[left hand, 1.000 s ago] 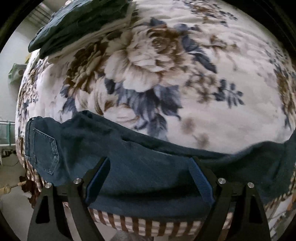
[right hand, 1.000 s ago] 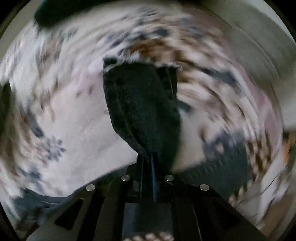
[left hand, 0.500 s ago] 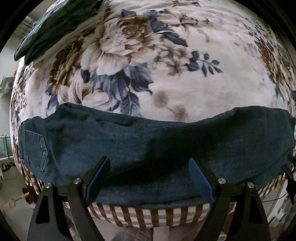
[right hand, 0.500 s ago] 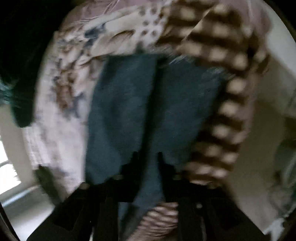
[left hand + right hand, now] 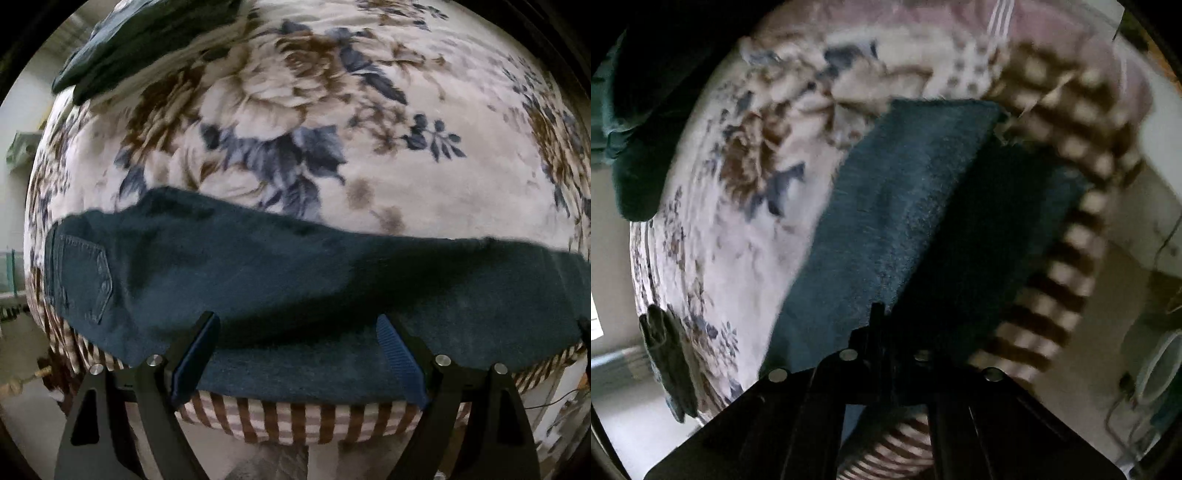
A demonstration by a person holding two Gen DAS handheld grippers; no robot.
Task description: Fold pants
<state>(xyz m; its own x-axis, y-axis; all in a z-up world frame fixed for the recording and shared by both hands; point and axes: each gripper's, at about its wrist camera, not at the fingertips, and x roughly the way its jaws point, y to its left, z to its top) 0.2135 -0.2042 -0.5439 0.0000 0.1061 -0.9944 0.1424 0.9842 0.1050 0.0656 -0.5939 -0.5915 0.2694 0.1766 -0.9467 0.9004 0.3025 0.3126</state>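
Note:
Dark blue jeans (image 5: 295,273) lie flat across the near edge of the floral bed cover, back pocket (image 5: 86,273) at the left, legs running right. My left gripper (image 5: 297,354) is open, its blue-padded fingers hovering over the near hem of the jeans without holding them. In the right wrist view the jeans (image 5: 901,206) stretch away along the bed edge. My right gripper (image 5: 882,314) is shut on the leg end of the jeans, its fingers pressed together in the cloth.
The floral blanket (image 5: 332,110) covers the bed; a brown checked sheet (image 5: 295,417) hangs over its front edge. Folded dark garments (image 5: 147,33) sit at the far left corner. Another dark garment (image 5: 665,350) hangs off the bed edge. Floor lies below.
The right gripper swung the leg end down and laid it along the bed edge; the jeans now lie stretched flat. The left gripper stayed open over the near hem.

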